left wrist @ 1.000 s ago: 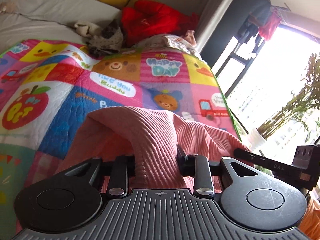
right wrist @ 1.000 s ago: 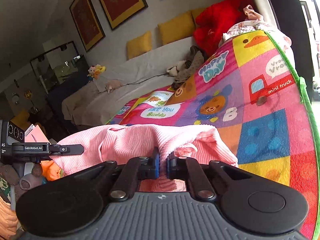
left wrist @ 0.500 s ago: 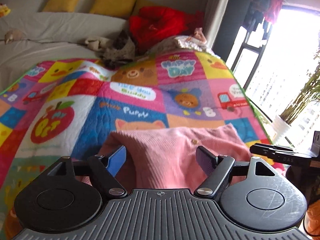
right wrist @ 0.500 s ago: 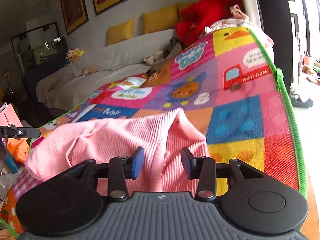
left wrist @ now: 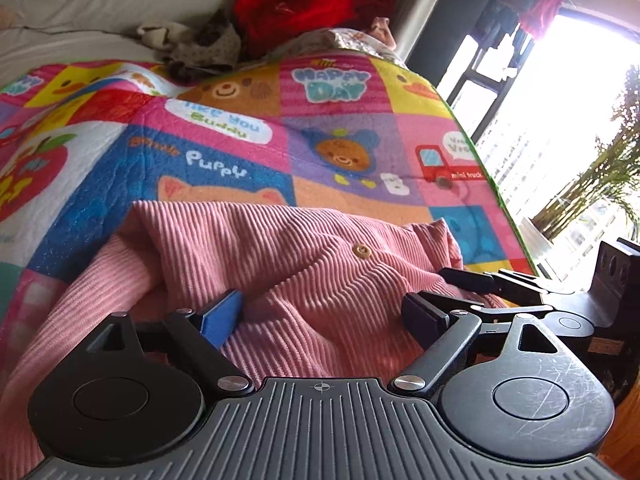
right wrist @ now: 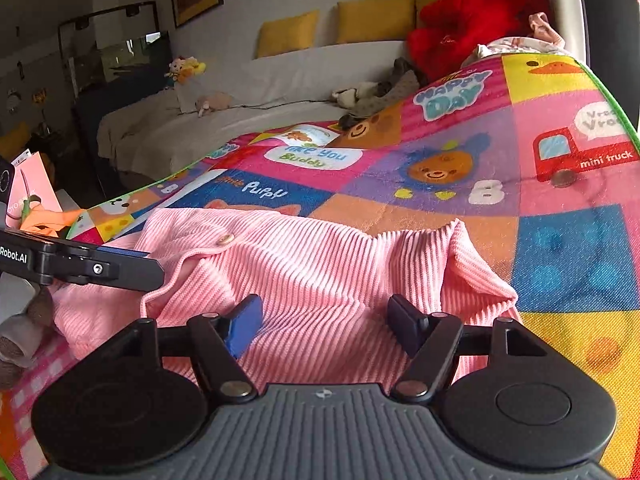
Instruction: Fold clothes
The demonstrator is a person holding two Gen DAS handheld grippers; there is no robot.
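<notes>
A pink ribbed garment [left wrist: 280, 264] with a small button [left wrist: 362, 249] lies crumpled on the colourful patchwork quilt [left wrist: 340, 120] near its front edge. My left gripper [left wrist: 324, 312] is open, its jaws wide apart just above the cloth, holding nothing. My right gripper [right wrist: 326, 322] is also open and empty over the same garment [right wrist: 320, 272]. The right gripper's fingers [left wrist: 472, 280] show at the right of the left wrist view. The left gripper's finger [right wrist: 100, 268] shows at the left of the right wrist view.
A red plush [right wrist: 460, 36], yellow cushions [right wrist: 372, 22] and a loose pile of clothes [left wrist: 200, 46] lie at the far end of the bed. The quilt's green edge [left wrist: 496, 196] runs along the right, with a bright window and plant [left wrist: 592, 184] beyond.
Both grippers were shut on the pink garment and holding it up a second ago. They opened and let it drop onto the quilt, and now sit wide open over it.
</notes>
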